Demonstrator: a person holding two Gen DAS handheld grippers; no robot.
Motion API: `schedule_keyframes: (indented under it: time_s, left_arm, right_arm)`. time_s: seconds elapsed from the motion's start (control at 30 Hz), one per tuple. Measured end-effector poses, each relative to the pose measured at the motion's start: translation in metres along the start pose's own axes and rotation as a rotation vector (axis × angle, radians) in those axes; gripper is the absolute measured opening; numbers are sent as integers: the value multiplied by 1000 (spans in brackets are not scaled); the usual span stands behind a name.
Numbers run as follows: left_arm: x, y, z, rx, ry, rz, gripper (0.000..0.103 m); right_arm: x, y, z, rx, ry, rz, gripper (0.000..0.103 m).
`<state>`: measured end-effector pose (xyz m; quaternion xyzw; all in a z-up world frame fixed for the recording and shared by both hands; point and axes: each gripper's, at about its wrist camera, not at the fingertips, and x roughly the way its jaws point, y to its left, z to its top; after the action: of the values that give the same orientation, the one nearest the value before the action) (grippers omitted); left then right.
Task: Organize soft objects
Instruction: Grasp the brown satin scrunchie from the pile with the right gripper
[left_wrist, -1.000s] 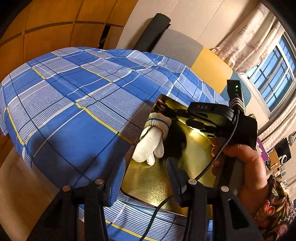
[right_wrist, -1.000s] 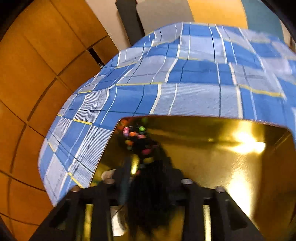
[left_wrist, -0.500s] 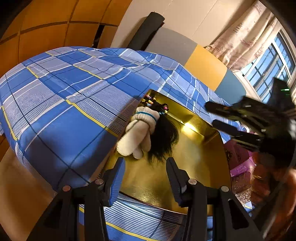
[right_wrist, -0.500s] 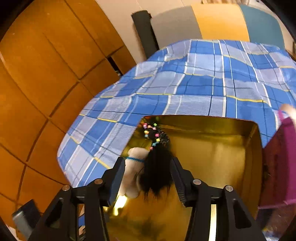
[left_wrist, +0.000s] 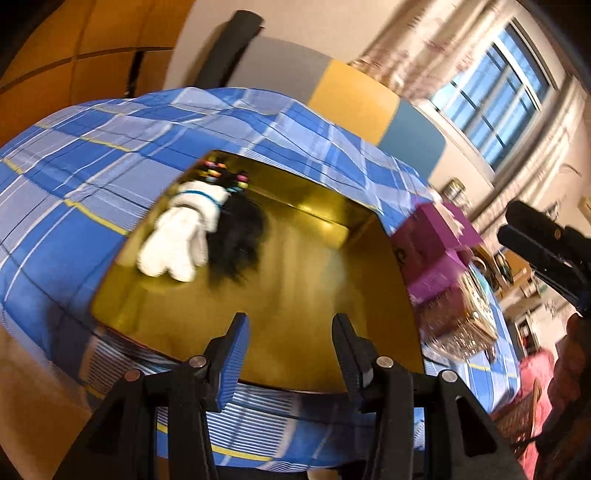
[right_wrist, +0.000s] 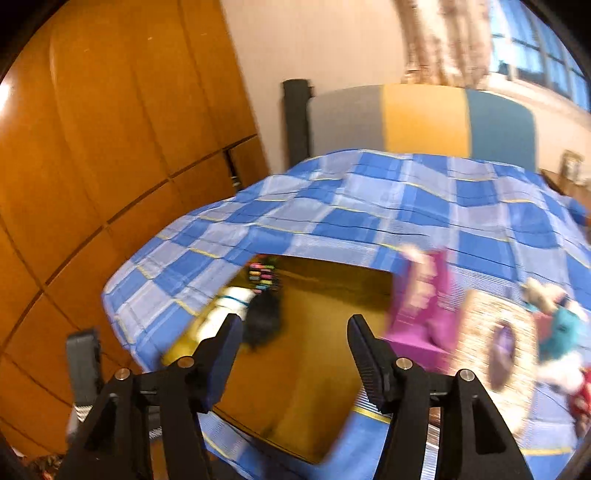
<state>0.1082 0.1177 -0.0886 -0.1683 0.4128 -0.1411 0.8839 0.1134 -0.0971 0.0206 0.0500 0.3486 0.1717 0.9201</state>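
Gold tray (left_wrist: 295, 295) lies on the bed's blue plaid sheet (left_wrist: 74, 177). White glove (left_wrist: 177, 236) and black wig (left_wrist: 236, 240) sit in the tray's far-left corner. Purple box (left_wrist: 432, 243) just right of tray. Wood panels (right_wrist: 110, 147) left, window (left_wrist: 495, 96) right. Left gripper (left_wrist: 288, 354) jaws apart, empty; right gripper (right_wrist: 295, 350) jaws just opening, empty.

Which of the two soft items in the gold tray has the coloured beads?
The black hair piece, beaded at its far end; the white knitted glove beside it has none.

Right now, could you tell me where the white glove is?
In the left wrist view, the white glove lies in the gold tray's far-left corner, touching the black hairpiece on its right.
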Motion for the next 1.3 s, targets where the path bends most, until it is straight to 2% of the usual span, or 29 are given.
schedule_keyframes:
  time_s: [0.2,0.37,0.53,0.7,0.8,1.07,1.2,1.3]
  left_arm:
    - [4,-41,-11,105,31,-33,47]
    - [10,-75,-20,185,73,-78,47]
    - [14,-109,-29,260,109,-118,47]
    - [19,-139,-40,320,164,-163,47]
    - [22,-154,-45,349,184,-178,47]
    - [26,-184,-55,405,232,-198,47]
    - [27,-197,-60,438,243,-192,47]
    - [30,-205,-61,447,253,-192,47]
  right_arm:
    - [-42,-79,-30,116,9,-157,62]
    - [-66,-159,-61,239,69,-320,62]
    - [-86,-235,-83,297,136,-509,72]
    - [-113,-318,-99,433,168,-639,78]
    - [-116,-349,-107,498,215,-669,78]
    - [-86,-401,-126,569,383,-631,78]
    - [-74,-414,-132,595,390,-580,77]
    - [-70,-415,-132,570,375,-555,71]
